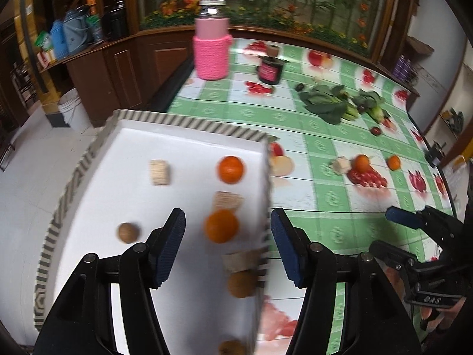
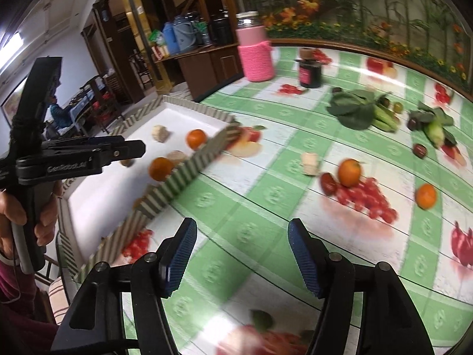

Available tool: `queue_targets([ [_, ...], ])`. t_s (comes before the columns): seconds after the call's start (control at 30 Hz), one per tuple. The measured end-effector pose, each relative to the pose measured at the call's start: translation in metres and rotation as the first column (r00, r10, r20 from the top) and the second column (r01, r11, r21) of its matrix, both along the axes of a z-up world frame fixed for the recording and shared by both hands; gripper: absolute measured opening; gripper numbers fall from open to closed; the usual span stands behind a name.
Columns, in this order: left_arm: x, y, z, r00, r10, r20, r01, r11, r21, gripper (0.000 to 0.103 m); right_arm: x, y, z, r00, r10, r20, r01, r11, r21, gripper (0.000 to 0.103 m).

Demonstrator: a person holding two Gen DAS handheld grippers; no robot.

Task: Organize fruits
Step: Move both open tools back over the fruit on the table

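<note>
Left wrist view: the left tongs hang with jaws apart and empty over the white tray at frame centre, an orange directly between and beyond the tips, another orange above it.

Right wrist view: the right tongs gape empty over the desk. Two loose oranges lie to the upper right, nearer this hand; a blurred reddish fruit, possibly a date, sits beside the first.
</note>
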State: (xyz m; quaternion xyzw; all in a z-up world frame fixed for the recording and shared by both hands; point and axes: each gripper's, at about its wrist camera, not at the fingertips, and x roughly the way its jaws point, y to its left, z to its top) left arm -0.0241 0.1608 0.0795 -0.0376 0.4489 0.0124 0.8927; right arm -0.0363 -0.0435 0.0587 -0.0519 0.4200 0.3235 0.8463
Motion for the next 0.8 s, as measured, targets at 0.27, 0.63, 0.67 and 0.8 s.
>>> queue_targets([
  [0.27,0.012,-0.044,-0.006,0.996,-0.085,-0.018,0.085,0.996,0.017,0.059,0.013,-0.038,-0.003,0.997,-0.073,0.001,0.073,0.996,-0.042,0.066],
  [0.63,0.037,-0.086,-0.014,0.988,-0.146,-0.041,0.147,0.989,0.018,0.059,0.038,-0.081,-0.01,0.989,-0.149,0.012,0.149,0.984,-0.093,0.066],
  [0.67,0.04,-0.089,-0.015,0.988,-0.151,-0.045,0.152,0.988,0.018,0.059,0.04,-0.087,-0.011,0.987,-0.158,0.011,0.159,0.983,-0.092,0.066],
  [0.8,0.053,-0.103,-0.02,0.983,-0.172,-0.061,0.174,0.984,0.027,0.059,0.046,-0.106,-0.011,0.981,-0.194,0.011,0.194,0.977,-0.087,0.066],
])
